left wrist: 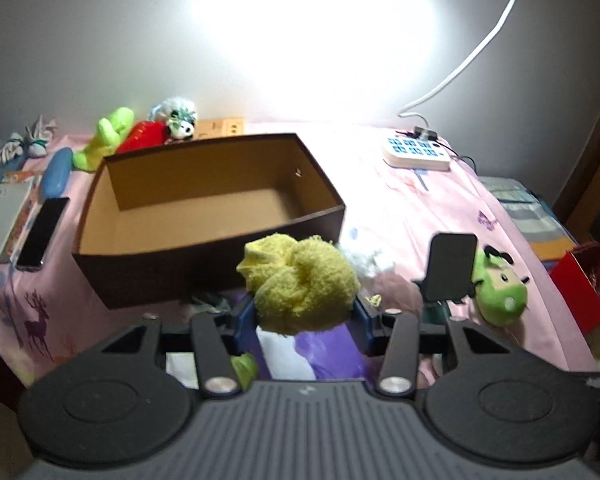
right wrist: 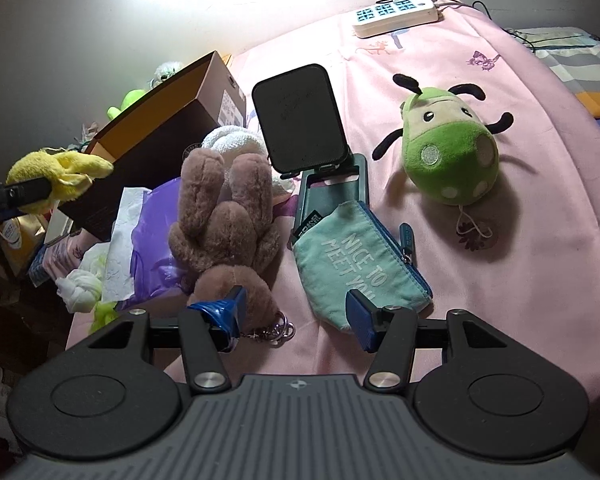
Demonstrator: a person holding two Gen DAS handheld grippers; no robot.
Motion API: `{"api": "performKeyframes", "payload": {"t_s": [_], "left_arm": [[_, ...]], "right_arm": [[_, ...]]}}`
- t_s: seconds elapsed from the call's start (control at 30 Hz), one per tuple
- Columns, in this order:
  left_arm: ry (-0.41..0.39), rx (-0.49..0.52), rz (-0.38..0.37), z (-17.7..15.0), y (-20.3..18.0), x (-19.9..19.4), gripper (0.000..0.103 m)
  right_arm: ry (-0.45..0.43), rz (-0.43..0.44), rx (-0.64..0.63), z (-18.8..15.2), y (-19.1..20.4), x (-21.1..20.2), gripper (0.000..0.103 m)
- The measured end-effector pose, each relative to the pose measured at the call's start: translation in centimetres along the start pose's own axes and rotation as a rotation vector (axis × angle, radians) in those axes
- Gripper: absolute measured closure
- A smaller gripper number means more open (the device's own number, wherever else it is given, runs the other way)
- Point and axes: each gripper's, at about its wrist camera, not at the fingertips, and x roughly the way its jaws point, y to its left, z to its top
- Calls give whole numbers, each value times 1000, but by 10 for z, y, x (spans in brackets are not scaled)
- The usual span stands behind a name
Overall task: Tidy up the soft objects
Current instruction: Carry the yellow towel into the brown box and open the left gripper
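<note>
Your left gripper [left wrist: 306, 312] is clamped on the yellow fluffy cloth [left wrist: 300, 282], held in the air just in front of the open cardboard box [left wrist: 204, 252]. The cloth is light, limp and squashy; it will sag and needs a pinch through its bunched middle, as you have it. It is a rough ball with no clear long axis; one loose corner points left toward the box. Your right gripper [right wrist: 298, 316] stands apart, empty, between the brown plush keychain [right wrist: 228, 216] and the teal pouch [right wrist: 356, 260].
</note>
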Motion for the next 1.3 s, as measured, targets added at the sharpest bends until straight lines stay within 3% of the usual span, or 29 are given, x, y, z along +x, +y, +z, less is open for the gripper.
{"api": "performKeyframes", "payload": {"t_s": [0.1, 0.2, 0.6, 0.93, 1.17, 1.3], "left_arm": [[-30, -16, 41, 22, 26, 15, 55], [-11, -25, 79, 42, 48, 43, 55], [126, -100, 188, 87, 128, 160, 55], [237, -106, 268, 108, 175, 232, 54], [311, -121, 321, 108, 188, 253, 44], [312, -116, 308, 107, 187, 251, 30]], "right_arm": [[-23, -39, 13, 7, 4, 2, 64], [-40, -57, 35, 14, 10, 4, 64], [-83, -161, 102, 30, 26, 21, 64], [-88, -220, 162, 32, 28, 30, 64], [-74, -241, 184, 33, 31, 37, 64], [-68, -242, 184, 33, 34, 41, 64]]}}
